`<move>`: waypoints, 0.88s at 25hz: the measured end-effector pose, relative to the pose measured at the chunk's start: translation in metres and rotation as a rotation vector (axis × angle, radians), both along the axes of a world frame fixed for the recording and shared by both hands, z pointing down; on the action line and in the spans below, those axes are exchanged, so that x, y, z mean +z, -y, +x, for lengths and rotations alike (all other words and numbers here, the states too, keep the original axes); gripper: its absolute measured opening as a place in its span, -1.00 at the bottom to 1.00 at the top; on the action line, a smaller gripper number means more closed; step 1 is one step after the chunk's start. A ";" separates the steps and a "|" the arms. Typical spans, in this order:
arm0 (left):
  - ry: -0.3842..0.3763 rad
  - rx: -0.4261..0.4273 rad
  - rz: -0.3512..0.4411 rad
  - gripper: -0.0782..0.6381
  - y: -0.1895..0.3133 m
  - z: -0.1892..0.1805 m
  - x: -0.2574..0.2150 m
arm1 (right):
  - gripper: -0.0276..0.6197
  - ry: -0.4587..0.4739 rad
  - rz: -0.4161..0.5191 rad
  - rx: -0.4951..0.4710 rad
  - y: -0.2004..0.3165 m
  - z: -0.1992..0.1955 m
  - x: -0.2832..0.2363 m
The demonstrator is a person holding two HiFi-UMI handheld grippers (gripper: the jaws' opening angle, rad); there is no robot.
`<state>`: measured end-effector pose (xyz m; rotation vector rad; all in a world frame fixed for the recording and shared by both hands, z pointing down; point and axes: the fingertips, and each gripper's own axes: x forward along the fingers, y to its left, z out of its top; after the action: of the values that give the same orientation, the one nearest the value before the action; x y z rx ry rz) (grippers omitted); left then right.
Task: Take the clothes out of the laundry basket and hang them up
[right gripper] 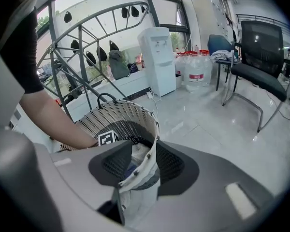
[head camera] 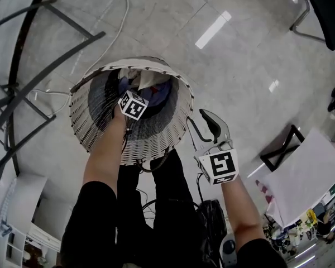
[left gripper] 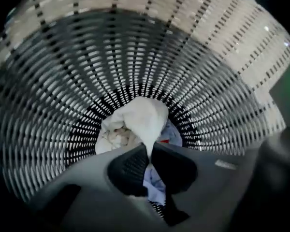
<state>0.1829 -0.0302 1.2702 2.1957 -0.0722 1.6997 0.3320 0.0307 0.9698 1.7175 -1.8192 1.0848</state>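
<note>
Glossy grey tile floor (head camera: 240,66), white-and-black woven plastic laundry basket (head camera: 156,135) standing on it. Left gripper (left gripper: 149,148) deep inside, jaws pinched on crumpled white cloth (left gripper: 140,117) atop the pile. Right gripper (right gripper: 144,148) jaws apart, straddling the rim, not squeezing. Step: pick. Next, likely: lift straight up, clear the rim, watch for the pale blue garment (left gripper: 176,132) dragging along.

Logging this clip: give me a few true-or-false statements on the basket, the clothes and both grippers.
1. The left gripper reaches inside the laundry basket. True.
2. Its jaws are wide apart and empty. False: they are shut on a white garment.
3. The basket is empty. False: clothes lie in it.
4. The right gripper is at the basket's rim. True.
5. A water dispenser stands in the room behind. True.
</note>
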 end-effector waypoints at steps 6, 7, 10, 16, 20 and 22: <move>-0.149 -0.038 -0.041 -0.72 0.010 0.009 -0.103 | -0.39 0.003 0.032 0.014 0.016 -0.021 -0.041; -0.163 -0.050 -0.035 -0.72 0.014 0.006 -0.120 | -0.39 0.004 0.037 0.023 0.017 -0.024 -0.049; -0.195 -0.089 -0.011 -0.73 0.022 -0.004 -0.174 | -0.39 0.014 0.054 0.050 0.017 -0.035 -0.072; -0.266 -0.158 0.051 -0.73 0.017 -0.021 -0.289 | -0.39 -0.002 0.058 0.013 -0.003 -0.064 -0.116; -0.320 -0.222 0.084 -0.73 0.019 -0.032 -0.385 | -0.39 -0.012 0.057 0.005 -0.011 -0.081 -0.151; -0.347 -0.216 0.117 -0.73 0.021 -0.035 -0.434 | -0.39 0.002 0.061 0.017 -0.011 -0.087 -0.171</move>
<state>0.1483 -0.0512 0.8361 2.4349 -0.3127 1.2112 0.2453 0.0421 0.7990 1.7704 -1.8602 1.0482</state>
